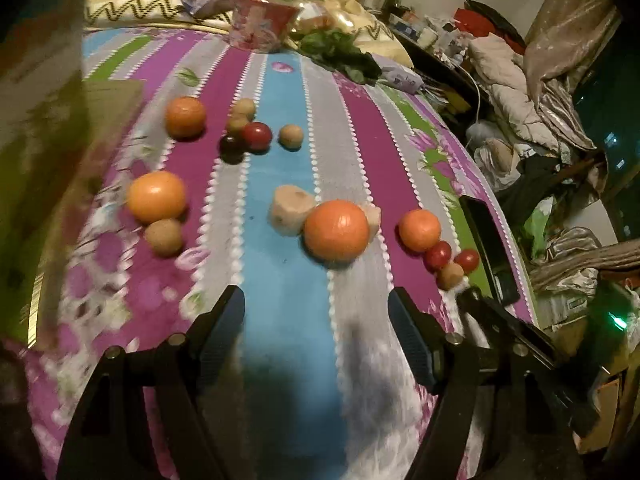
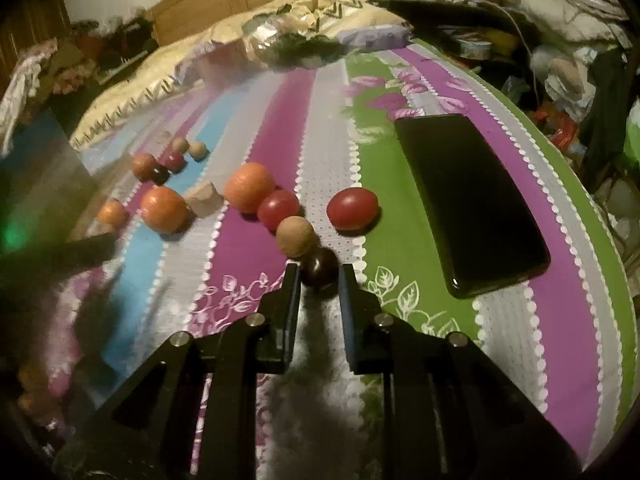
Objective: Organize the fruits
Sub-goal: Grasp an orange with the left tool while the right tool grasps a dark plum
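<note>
Bedsheet (image 1: 280,128), striped in purple, blue, grey and green, carries all the fruit we sort. Near its right edge we see 1 black phone (image 2: 472,204) lying flat. We count 4 oranges in the left wrist view; the largest orange (image 1: 337,230) lies ahead of our left gripper (image 1: 316,312), whose jaws stand apart with nothing between them. Our right gripper (image 2: 320,276) is clamped on 1 dark plum (image 2: 319,270), which touches a tan longan (image 2: 295,237).
</note>
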`<control>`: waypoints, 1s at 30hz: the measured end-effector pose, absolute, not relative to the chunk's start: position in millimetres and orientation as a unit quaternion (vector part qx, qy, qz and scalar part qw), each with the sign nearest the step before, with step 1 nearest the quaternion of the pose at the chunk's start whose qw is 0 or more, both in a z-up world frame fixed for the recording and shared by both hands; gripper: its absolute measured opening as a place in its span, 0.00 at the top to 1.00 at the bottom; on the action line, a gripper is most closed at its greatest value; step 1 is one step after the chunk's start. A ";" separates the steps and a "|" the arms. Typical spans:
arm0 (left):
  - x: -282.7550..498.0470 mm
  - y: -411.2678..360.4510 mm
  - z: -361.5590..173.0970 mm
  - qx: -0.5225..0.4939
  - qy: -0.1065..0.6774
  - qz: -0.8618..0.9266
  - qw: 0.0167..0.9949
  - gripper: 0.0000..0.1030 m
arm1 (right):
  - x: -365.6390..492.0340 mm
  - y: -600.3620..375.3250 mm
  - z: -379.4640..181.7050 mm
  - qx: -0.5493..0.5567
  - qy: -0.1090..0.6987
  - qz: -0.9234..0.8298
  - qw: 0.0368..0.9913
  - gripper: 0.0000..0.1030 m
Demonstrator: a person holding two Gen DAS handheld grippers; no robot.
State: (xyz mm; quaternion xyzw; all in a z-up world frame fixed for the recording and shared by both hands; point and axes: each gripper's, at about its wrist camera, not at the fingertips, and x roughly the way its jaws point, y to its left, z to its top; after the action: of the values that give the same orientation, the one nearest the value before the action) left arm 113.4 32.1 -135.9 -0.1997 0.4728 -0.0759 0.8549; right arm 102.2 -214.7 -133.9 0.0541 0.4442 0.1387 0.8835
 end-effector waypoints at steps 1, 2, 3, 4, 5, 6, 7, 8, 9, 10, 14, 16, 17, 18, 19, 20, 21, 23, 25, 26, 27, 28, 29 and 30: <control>119.1 30.0 -140.3 -0.199 0.476 -0.077 0.853 0.30 | 101.0 -215.8 -131.5 0.059 0.442 0.141 0.884 0.82; 124.7 27.9 -145.0 -0.202 0.480 -0.078 0.850 0.34 | 99.8 -216.9 -129.4 0.063 0.440 0.143 0.885 0.82; 130.3 26.0 -150.1 -0.209 0.482 -0.079 0.847 0.38 | 98.3 -217.2 -127.5 0.067 0.438 0.145 0.885 0.82; 133.6 24.9 -152.1 -0.213 0.478 -0.078 0.849 0.38 | 98.3 -217.4 -127.0 0.070 0.438 0.148 0.884 0.82; 136.1 23.6 -151.7 -0.215 0.470 -0.077 0.853 0.38 | 97.2 -217.9 -126.8 0.074 0.438 0.151 0.883 0.82; 137.8 22.8 -151.6 -0.219 0.466 -0.079 0.854 0.38 | 96.5 -217.7 -127.1 0.075 0.438 0.152 0.883 0.82; 140.8 21.3 -151.5 -0.224 0.463 -0.082 0.854 0.38 | 95.9 -217.5 -128.0 0.076 0.438 0.153 0.883 0.82; 142.7 20.1 -151.3 -0.226 0.460 -0.083 0.854 0.38 | 95.4 -217.9 -129.0 0.078 0.438 0.154 0.882 0.82; 145.0 17.9 -150.9 -0.228 0.457 -0.085 0.856 0.38 | 95.1 -218.3 -130.6 0.080 0.438 0.154 0.882 0.82; 147.0 15.5 -151.0 -0.225 0.456 -0.084 0.857 0.38 | 95.0 -218.7 -132.8 0.082 0.440 0.155 0.881 0.82; 154.6 13.2 -154.2 -0.222 0.452 -0.074 0.861 0.40 | 95.2 -222.4 -139.1 0.089 0.447 0.155 0.877 0.82; 156.9 13.6 -155.4 -0.221 0.448 -0.067 0.864 0.46 | 95.0 -223.7 -139.9 0.089 0.447 0.156 0.876 0.82; 158.0 13.7 -156.1 -0.218 0.447 -0.062 0.865 0.54 | 95.5 -224.1 -140.4 0.089 0.447 0.157 0.876 0.79; 158.6 14.3 -156.9 -0.219 0.446 -0.063 0.866 0.55 | 95.3 -224.6 -141.3 0.089 0.449 0.160 0.875 0.80; 157.7 15.2 -157.1 -0.221 0.443 -0.064 0.866 0.55 | 96.1 -224.3 -141.6 0.089 0.450 0.163 0.874 0.79; 155.9 15.7 -156.2 -0.220 0.440 -0.065 0.868 0.55 | 95.9 -224.2 -141.5 0.089 0.448 0.164 0.874 0.79; 153.1 16.3 -154.3 -0.217 0.438 -0.065 0.870 0.56 | 96.8 -223.2 -140.7 0.086 0.447 0.167 0.875 0.79; 146.4 17.7 -150.4 -0.216 0.434 -0.067 0.872 0.56 | 98.6 -218.9 -139.4 0.079 0.445 0.178 0.874 0.71; 138.0 19.6 -145.2 -0.215 0.428 -0.068 0.875 0.56 | 101.2 -213.9 -138.0 0.072 0.443 0.183 0.875 0.66; 134.0 20.5 -142.9 -0.214 0.425 -0.066 0.877 0.56 | 103.6 -210.6 -138.1 0.067 0.445 0.184 0.874 0.64; 129.4 21.5 -140.6 -0.215 0.423 -0.065 0.878 0.56 | 105.2 -208.7 -138.8 0.065 0.446 0.182 0.874 0.64; 126.0 22.5 -139.1 -0.216 0.421 -0.062 0.879 0.56 | 107.6 -205.9 -139.8 0.064 0.449 0.178 0.873 0.64; 122.8 23.2 -137.8 -0.215 0.420 -0.059 0.880 0.56 | 109.0 -203.9 -140.5 0.066 0.452 0.176 0.872 0.64; 120.7 23.2 -137.2 -0.213 0.420 -0.056 0.881 0.56 | 110.2 -201.0 -141.6 0.065 0.455 0.172 0.871 0.64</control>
State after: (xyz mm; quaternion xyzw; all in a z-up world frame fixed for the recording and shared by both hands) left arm 120.7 23.2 -137.2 -0.2127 0.4196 -0.0565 0.8806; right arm 110.2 -201.0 -141.6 0.0651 0.4546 0.1722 0.8715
